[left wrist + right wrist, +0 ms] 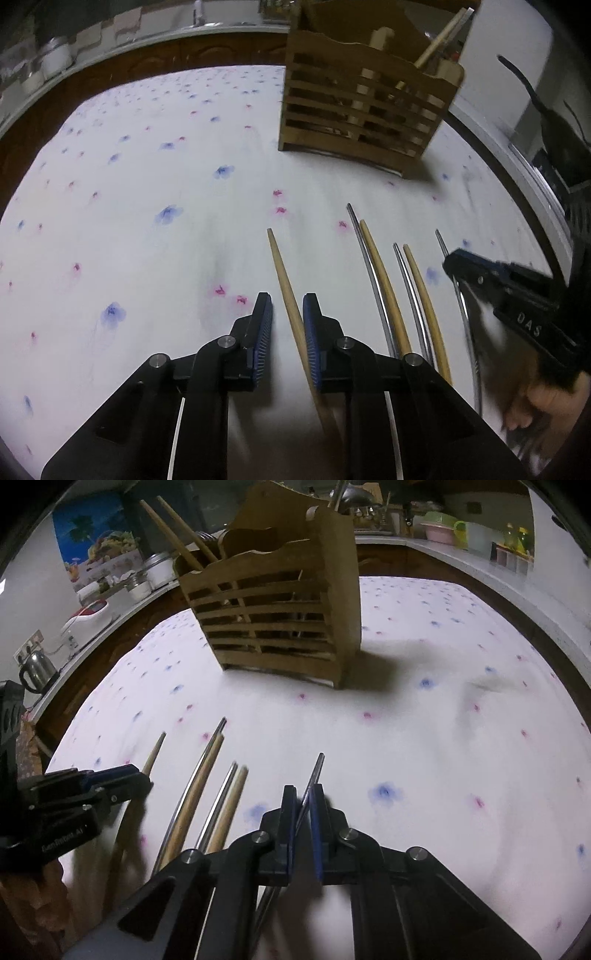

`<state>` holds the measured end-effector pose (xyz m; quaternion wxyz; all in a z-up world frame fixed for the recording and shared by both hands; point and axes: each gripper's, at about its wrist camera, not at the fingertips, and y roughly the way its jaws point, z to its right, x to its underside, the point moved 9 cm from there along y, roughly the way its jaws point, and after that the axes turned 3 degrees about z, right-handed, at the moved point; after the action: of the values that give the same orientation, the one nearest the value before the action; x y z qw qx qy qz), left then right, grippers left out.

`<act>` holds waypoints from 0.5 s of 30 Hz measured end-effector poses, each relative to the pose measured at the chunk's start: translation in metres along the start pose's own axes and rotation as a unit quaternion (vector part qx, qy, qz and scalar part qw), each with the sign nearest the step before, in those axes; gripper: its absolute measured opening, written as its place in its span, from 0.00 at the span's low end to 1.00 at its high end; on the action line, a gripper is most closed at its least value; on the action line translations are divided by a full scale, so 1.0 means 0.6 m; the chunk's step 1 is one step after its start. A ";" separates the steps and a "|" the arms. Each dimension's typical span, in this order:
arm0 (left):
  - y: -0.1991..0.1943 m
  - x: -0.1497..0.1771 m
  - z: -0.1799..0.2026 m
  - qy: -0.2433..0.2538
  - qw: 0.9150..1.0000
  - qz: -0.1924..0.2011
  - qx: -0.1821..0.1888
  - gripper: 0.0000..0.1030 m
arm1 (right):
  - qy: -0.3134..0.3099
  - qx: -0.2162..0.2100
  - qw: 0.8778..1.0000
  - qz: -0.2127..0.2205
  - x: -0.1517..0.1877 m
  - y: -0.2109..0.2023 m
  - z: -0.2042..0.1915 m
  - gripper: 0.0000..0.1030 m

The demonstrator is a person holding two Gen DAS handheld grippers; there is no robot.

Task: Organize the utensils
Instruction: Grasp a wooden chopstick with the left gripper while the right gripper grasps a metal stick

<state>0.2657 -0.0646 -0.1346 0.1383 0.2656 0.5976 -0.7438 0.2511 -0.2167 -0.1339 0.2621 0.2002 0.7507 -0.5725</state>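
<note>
- The left gripper (287, 308) sits low over the floral tablecloth (147, 206), its jaws parted around a wooden chopstick (284, 280) that touches the right-hand pad
- The right gripper (303, 801) has its jaws narrowed on a metal chopstick (317, 768); whether the pads truly pinch it is hard to tell through the blur
- Between the two grippers, two pairs lie on the cloth, each a metal chopstick beside a wooden one (380, 273)
- The slatted wooden utensil holder (273, 620) stands upright farther back, with chopsticks (173, 528) leaning out of its left compartment
</note>
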 end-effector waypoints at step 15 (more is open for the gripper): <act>0.011 -0.020 0.009 -0.017 1.000 -0.005 -0.006 0.05 | 0.005 0.022 1.000 0.000 -0.014 0.012 -0.008 0.05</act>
<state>0.2779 -0.0727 -0.1326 0.1462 0.2494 0.6010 -0.7451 0.2615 -0.2102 -0.1330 0.2538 0.2088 0.7390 -0.5881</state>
